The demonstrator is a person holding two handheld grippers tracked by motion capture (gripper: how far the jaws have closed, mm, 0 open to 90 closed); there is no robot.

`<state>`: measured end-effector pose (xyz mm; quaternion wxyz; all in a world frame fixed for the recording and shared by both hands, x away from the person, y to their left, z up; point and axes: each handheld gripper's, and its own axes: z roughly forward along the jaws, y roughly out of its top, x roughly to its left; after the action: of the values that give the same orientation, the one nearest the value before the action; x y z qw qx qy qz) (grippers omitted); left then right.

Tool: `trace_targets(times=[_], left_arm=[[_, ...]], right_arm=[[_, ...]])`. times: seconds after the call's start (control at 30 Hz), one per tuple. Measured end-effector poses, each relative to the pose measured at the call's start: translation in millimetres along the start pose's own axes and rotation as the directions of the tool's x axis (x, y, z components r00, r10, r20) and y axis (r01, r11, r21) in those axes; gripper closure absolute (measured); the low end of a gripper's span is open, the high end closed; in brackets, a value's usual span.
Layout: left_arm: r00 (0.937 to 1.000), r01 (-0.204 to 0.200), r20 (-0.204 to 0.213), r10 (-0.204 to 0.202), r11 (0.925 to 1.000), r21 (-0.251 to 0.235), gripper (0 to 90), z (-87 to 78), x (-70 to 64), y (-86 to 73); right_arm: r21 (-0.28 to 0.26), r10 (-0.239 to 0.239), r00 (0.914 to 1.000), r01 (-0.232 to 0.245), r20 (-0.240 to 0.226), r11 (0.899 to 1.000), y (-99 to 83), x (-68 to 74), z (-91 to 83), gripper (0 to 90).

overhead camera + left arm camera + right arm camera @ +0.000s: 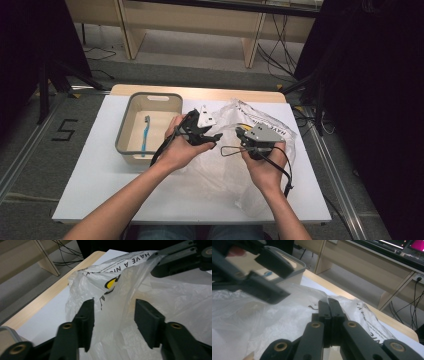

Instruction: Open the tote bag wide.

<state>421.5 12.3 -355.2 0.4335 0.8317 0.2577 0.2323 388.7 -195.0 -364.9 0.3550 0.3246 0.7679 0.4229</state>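
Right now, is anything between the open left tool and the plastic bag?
Nothing visible: the left tool stands open right at the thin translucent white plastic bag, a fold of it rising between the jaws, while the right tool is shut on the bag.

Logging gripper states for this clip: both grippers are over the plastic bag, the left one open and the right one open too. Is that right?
Not quite. The right gripper is shut: the right gripper view shows its two fingers pressed together above the plastic bag. The rest holds: the left gripper is open, its fingers apart with bag film between them, as the left gripper view shows.
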Motion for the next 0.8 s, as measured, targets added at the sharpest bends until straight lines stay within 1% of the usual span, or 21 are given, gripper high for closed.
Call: trace_targets(times=[0.1, 0.23, 0.3, 0.37, 0.47, 0.53, 0.67, 0.77, 0.8], left_arm=[[1.0000, 0.006, 0.002, -0.006, 1.0000, 0.007, 37.7, -9.3, 1.8, -7.4], [0.9998, 0.018, 0.011, -0.018, 0.9996, 0.020, 31.7, -21.8, 5.0, -19.8], [0.9996, 0.024, 0.016, -0.025, 0.9993, 0.029, 30.6, -27.6, 7.1, -27.0], [0.9995, 0.031, 0.011, -0.031, 0.9990, 0.031, 29.6, -32.4, 9.4, -34.2], [0.9988, 0.049, 0.003, -0.049, 0.9980, 0.039, 27.9, -39.2, 13.9, -44.4], [0.9979, 0.065, 0.003, -0.065, 0.9969, 0.045, 26.9, -43.7, 16.7, -50.6], [0.9961, 0.089, -0.004, -0.089, 0.9951, 0.043, 26.3, -52.5, 21.7, -61.0], [0.9952, 0.097, -0.005, -0.097, 0.9935, 0.058, 26.1, -57.1, 24.6, -66.9], [0.9942, 0.107, -0.005, -0.107, 0.9926, 0.056, 25.7, -58.2, 24.9, -68.7]], right_arm=[[0.001, 0.013, 0.9999, -0.013, -0.001, 1.000, 0.1, -0.1, 0.1, 90.0], [0.001, 0.018, 0.9998, -0.018, 0.001, 1.000, -0.1, -0.4, 0.2, 90.0], [0.003, 0.022, 0.9998, -0.022, 0.000, 1.000, -0.5, -0.4, 0.3, 90.0], [0.007, 0.022, 0.9998, -0.022, 0.002, 1.000, -1.2, -0.3, 0.3, 90.0], [0.009, 0.029, 0.9996, -0.029, 0.002, 1.000, -2.6, 0.0, 0.9, 90.0], [0.009, 0.023, 0.9997, -0.023, 0.001, 1.000, -3.1, -0.4, 0.9, 90.0], [0.009, 0.026, 0.9997, -0.026, 0.001, 1.000, -3.3, -0.2, 0.9, 90.0], [0.012, 0.030, 0.9996, -0.030, 0.003, 0.999, -4.0, -0.2, 1.3, 90.0], [0.015, 0.030, 0.9995, -0.030, 0.003, 0.999, -4.2, -0.2, 1.3, 90.0]])
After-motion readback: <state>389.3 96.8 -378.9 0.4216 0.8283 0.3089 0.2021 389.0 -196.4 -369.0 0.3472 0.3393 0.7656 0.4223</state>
